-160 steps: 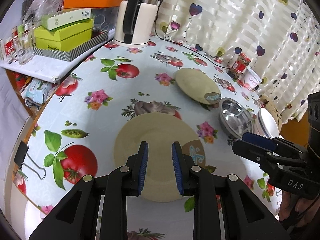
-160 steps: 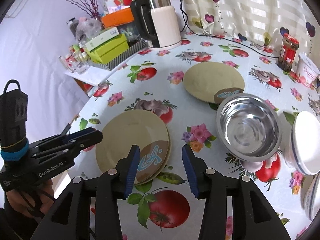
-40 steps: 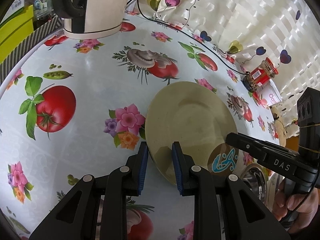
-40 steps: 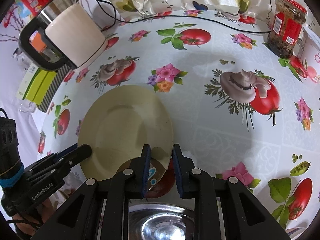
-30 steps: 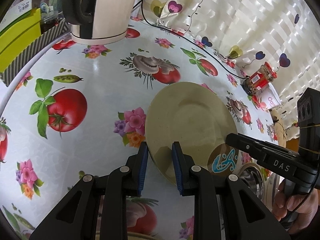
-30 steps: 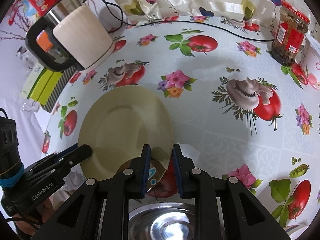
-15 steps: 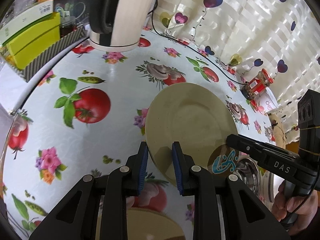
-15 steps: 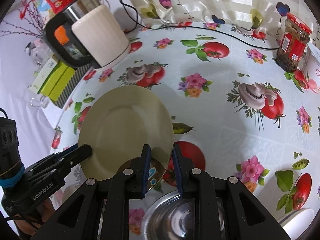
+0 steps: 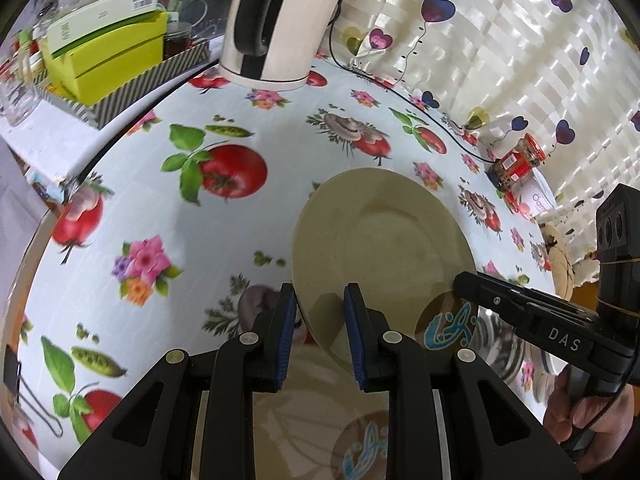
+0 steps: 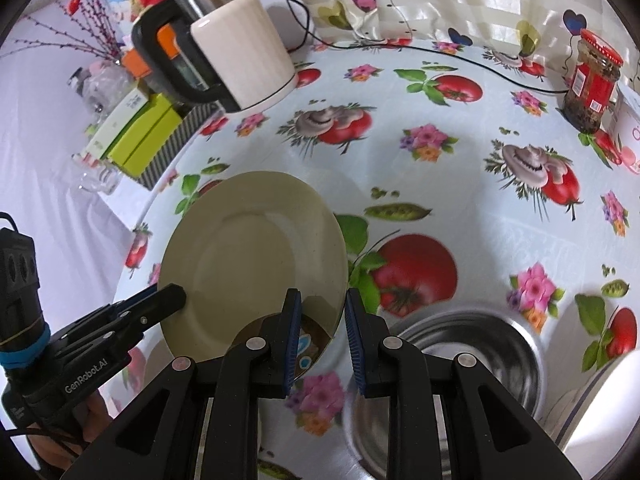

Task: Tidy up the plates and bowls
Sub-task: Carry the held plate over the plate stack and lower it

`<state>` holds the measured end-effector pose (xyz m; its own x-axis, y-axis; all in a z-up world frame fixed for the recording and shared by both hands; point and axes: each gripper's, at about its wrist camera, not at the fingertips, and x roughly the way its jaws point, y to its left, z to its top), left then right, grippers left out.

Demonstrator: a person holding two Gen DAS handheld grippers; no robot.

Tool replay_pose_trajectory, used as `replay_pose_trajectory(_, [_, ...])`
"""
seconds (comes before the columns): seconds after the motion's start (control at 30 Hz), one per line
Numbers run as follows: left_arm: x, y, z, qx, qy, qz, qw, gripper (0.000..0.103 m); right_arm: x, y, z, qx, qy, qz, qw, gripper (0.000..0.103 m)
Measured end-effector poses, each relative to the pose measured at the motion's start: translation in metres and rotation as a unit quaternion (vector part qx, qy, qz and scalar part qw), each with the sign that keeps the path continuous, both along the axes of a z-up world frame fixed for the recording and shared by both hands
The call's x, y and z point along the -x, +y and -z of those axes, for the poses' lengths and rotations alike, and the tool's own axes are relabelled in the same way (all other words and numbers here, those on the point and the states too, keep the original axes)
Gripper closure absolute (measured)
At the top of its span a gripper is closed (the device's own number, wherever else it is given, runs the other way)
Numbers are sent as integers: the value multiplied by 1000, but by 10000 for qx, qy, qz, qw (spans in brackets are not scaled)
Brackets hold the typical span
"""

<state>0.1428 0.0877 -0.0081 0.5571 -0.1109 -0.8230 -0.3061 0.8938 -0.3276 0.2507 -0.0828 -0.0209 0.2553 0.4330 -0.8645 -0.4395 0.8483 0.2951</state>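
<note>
A beige plate (image 9: 380, 248) with a brown-and-blue mark is held in the air above the table by both grippers. My left gripper (image 9: 320, 320) is shut on its left rim. My right gripper (image 10: 320, 328) is shut on its right rim, near the mark; the plate also shows in the right wrist view (image 10: 252, 264). A second beige plate (image 9: 332, 428) with the same mark lies on the table below my left gripper. A steel bowl (image 10: 460, 364) sits on the table at the lower right, with a white bowl (image 10: 600, 412) beside it.
A white electric kettle (image 10: 236, 52) with its black cord stands at the back. Green boxes in a striped tray (image 9: 108, 56) sit at the left edge. A red-lidded jar (image 10: 592, 80) and a white tub (image 10: 630, 128) stand at the far right by the curtain.
Both grippers closed on the far plate, lifted it and carried it back toward the near left of the table; the other plate has come into view below it.
</note>
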Motion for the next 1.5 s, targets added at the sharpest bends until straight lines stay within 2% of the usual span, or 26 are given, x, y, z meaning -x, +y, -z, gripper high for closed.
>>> replay_pose_trajectory(0.97, [80, 7, 19, -58, 251, -244, 9994, 78, 75, 20, 22, 44, 251, -285, 9993, 81])
replay_pose_trajectory(1.5, [107, 8, 25, -97, 342, -313, 9989, 78, 104, 25, 30, 96, 323, -387, 9987, 80])
